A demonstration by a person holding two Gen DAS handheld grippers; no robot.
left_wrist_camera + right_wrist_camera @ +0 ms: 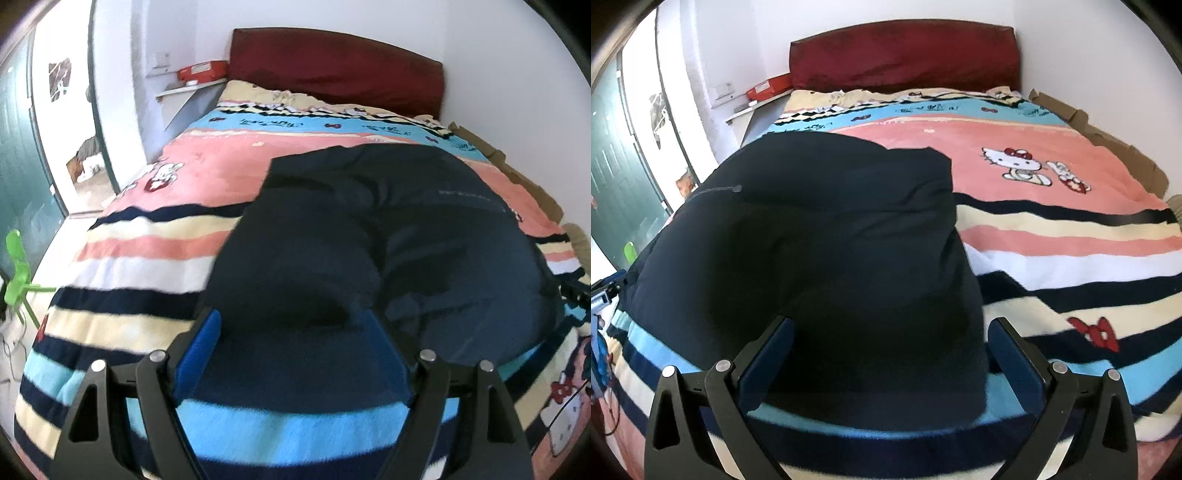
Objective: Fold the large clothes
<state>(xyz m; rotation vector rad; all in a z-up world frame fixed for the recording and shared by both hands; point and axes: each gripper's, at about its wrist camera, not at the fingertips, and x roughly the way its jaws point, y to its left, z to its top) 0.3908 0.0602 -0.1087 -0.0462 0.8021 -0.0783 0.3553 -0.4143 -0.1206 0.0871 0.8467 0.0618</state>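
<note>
My left gripper (pixel 295 332) and right gripper (pixel 890 339) both gape open astride the near hem of the dark garment (pixel 369 229), which stretches away toward the headboard (pixel 332 62).

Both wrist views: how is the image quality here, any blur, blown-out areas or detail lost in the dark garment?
Left wrist view: strong fisheye bending, the striped blanket smeared by motion, doorway blown out, dark garment nearly featureless near the left gripper. Right wrist view: sharper blanket print, same barrel distortion, garment folds lost in shadow by the right gripper.
</note>
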